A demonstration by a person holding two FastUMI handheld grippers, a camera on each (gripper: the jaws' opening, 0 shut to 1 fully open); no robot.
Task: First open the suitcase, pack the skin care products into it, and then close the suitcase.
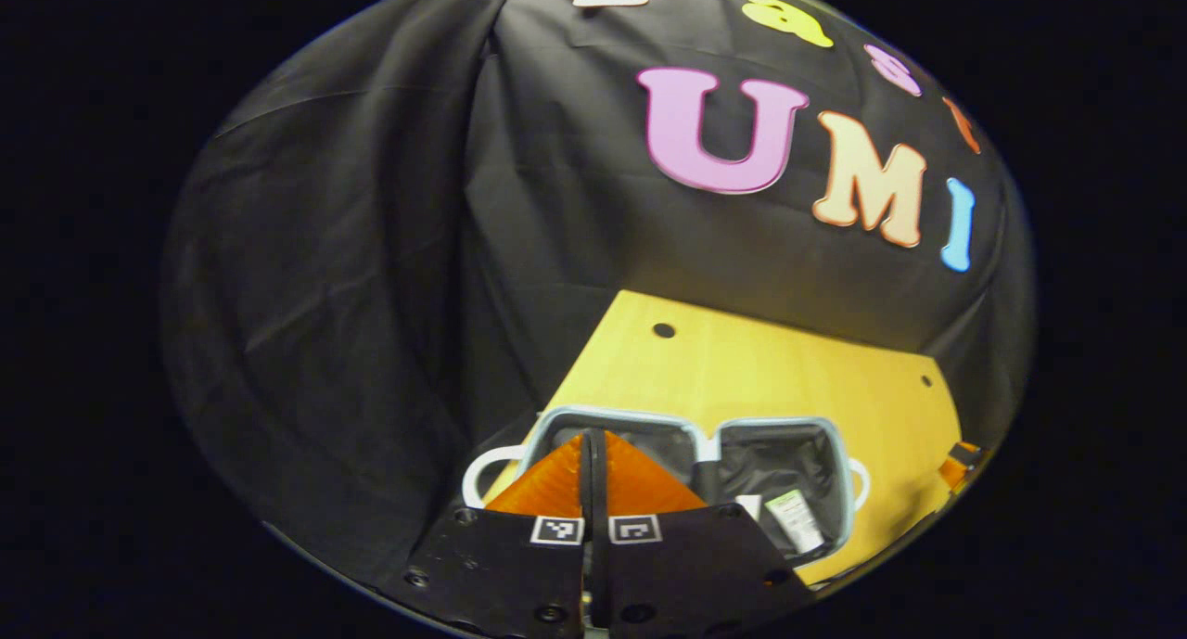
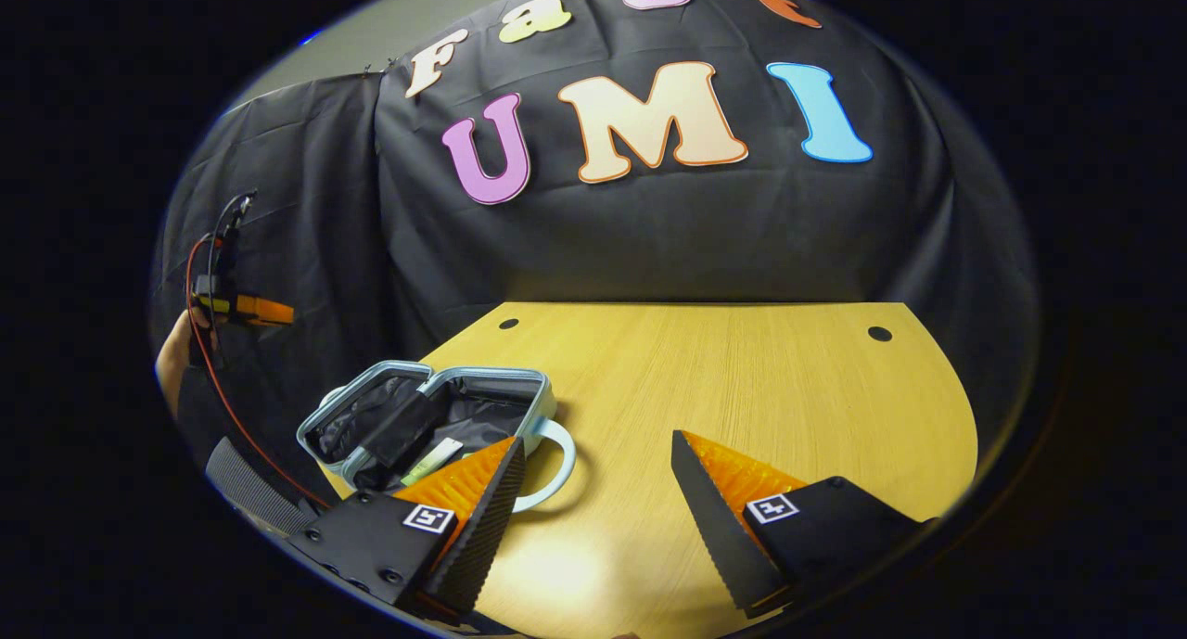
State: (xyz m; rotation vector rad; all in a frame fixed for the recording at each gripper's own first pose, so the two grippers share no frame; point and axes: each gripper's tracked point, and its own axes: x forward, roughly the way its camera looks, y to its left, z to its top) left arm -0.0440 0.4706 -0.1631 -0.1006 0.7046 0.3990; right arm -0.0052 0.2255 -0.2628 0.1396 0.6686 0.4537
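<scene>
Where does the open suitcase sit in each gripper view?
Left gripper view: the suitcase lies bottom centre, both halves open, just beyond the left gripper.
Right gripper view: it lies lower left, at the table's near-left corner, behind the right gripper's left finger.
Shared landmark: the suitcase's white loop handle.

I can read nothing: the print on the tube (image 1: 796,520) in my suitcase (image 1: 839,472) is too small.

Wood table (image 2: 742,379); open suitcase (image 2: 436,416) on it.
</scene>
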